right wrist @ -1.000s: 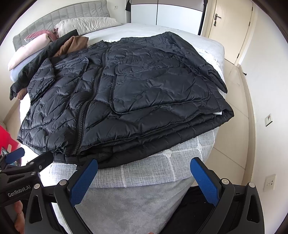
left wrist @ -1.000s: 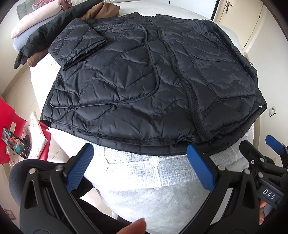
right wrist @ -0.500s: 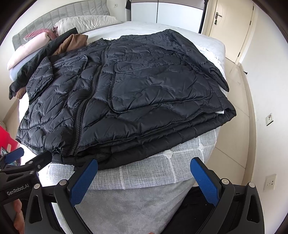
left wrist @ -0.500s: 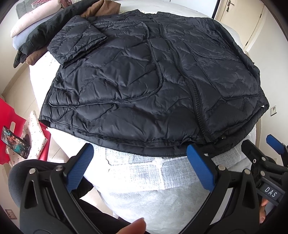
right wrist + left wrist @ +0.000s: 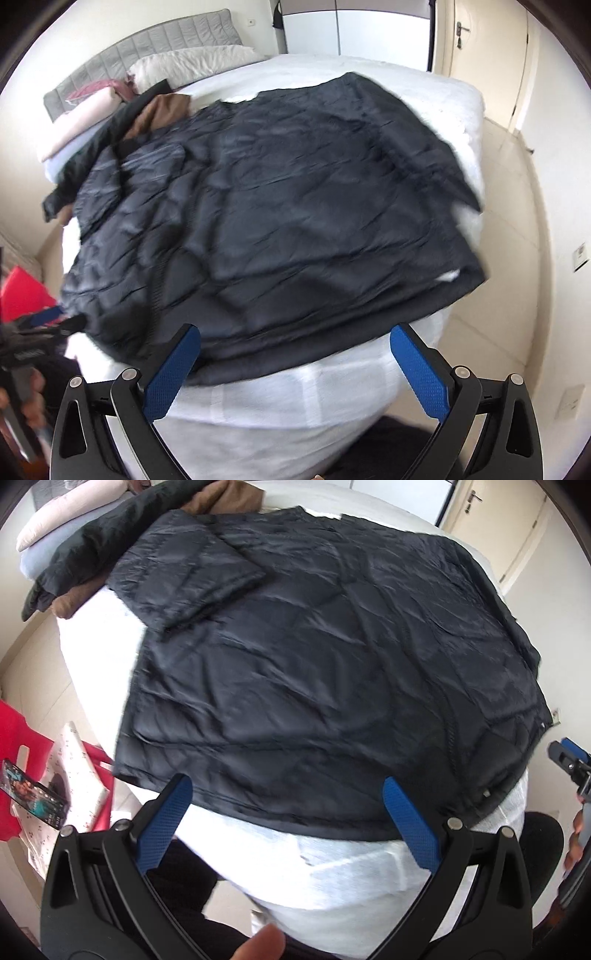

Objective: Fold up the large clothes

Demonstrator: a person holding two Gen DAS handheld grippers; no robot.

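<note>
Hem of the black quilted jacket (image 5: 325,686) is the nearest part of the garment to both grippers, lying along the near edge of the bed (image 5: 354,871) and running left to right across each view. The jacket is spread flat on the mattress, body stretching away toward the headboard (image 5: 147,55), with one sleeve folded in over the far left part of the body. Both pictures are blurred, so seams and zip read only roughly.

Left gripper (image 5: 291,819) is spread wide and holds nothing; its blue fingertips sit at the hem, overlapping it in the picture, though whether they touch the cloth cannot be told. Right gripper (image 5: 297,363) is likewise wide apart and empty, its tips just short of the hem over the pale bedcover. In the right wrist view the left gripper shows at the far left, beside the jacket's near left corner.

As a judgement, the next move is a grasp on the hem, one gripper toward each near corner, to carry it up over the body; the left appears slightly nearer the cloth. A heap of other clothes (image 5: 92,554) lies beyond the jacket's far left, by the pillows (image 5: 192,64).
</note>
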